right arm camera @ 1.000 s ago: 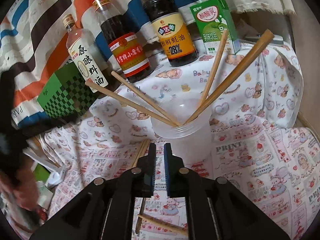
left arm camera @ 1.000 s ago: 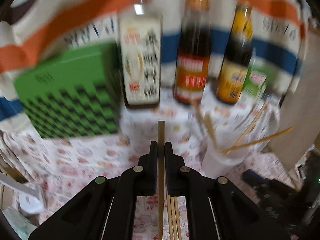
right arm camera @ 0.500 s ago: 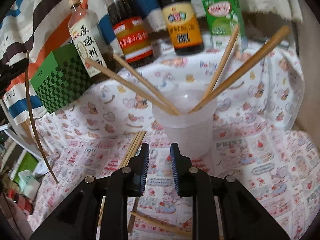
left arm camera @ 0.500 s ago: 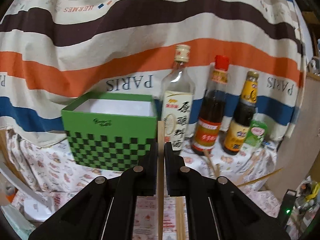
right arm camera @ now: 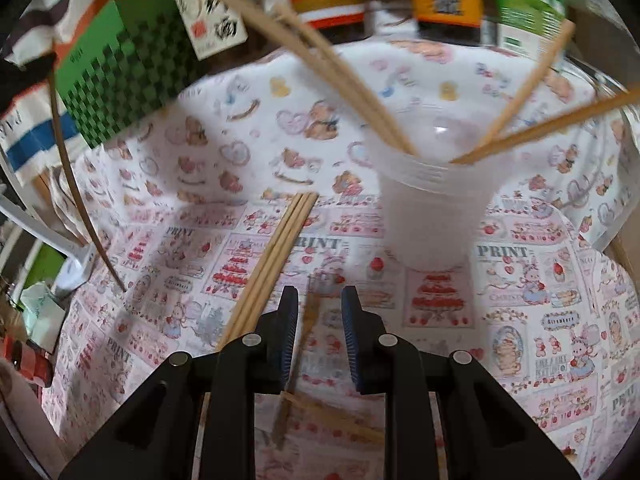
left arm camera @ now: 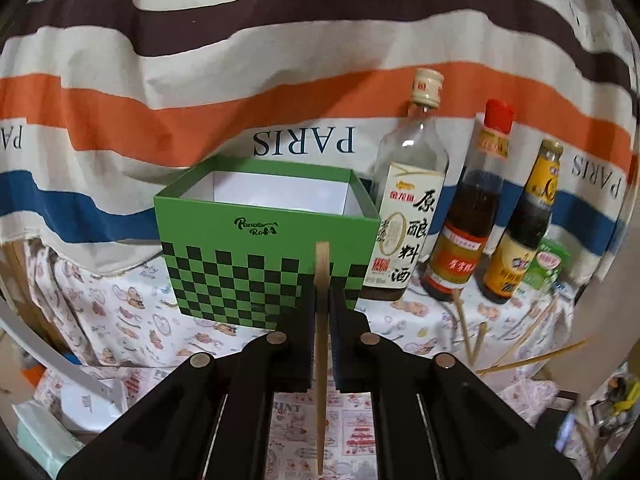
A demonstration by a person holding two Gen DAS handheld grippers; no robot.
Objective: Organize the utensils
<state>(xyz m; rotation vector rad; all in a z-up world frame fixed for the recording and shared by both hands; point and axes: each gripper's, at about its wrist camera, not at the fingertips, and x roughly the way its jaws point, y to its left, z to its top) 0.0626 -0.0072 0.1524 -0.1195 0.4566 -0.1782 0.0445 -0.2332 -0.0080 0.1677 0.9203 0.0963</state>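
My left gripper (left arm camera: 322,300) is shut on a single wooden chopstick (left arm camera: 322,264), which stands upright between the pads in front of the green checkered box (left arm camera: 264,264). The same held chopstick (right arm camera: 76,184) shows at the far left of the right wrist view. My right gripper (right arm camera: 320,304) is open and points down at the printed cloth. A loose chopstick (right arm camera: 308,320) lies on the cloth between its fingers, with the pads clear of it. Three chopsticks (right arm camera: 272,264) lie side by side just to the left. A clear plastic cup (right arm camera: 432,208) holding several chopsticks (right arm camera: 352,80) stands ahead on the right.
A clear bottle (left arm camera: 404,216), a red-capped sauce bottle (left arm camera: 472,216), a dark sauce bottle (left arm camera: 524,232) and a green carton (left arm camera: 548,268) line the back by a striped cloth (left arm camera: 200,60). Another chopstick (right arm camera: 332,416) lies crosswise under my right gripper. Clutter sits past the table's left edge.
The left gripper, still holding its chopstick, swung away from the cup and rose to face the green box. The right gripper's jaws widened and it dropped closer to the cloth over the loose chopstick.
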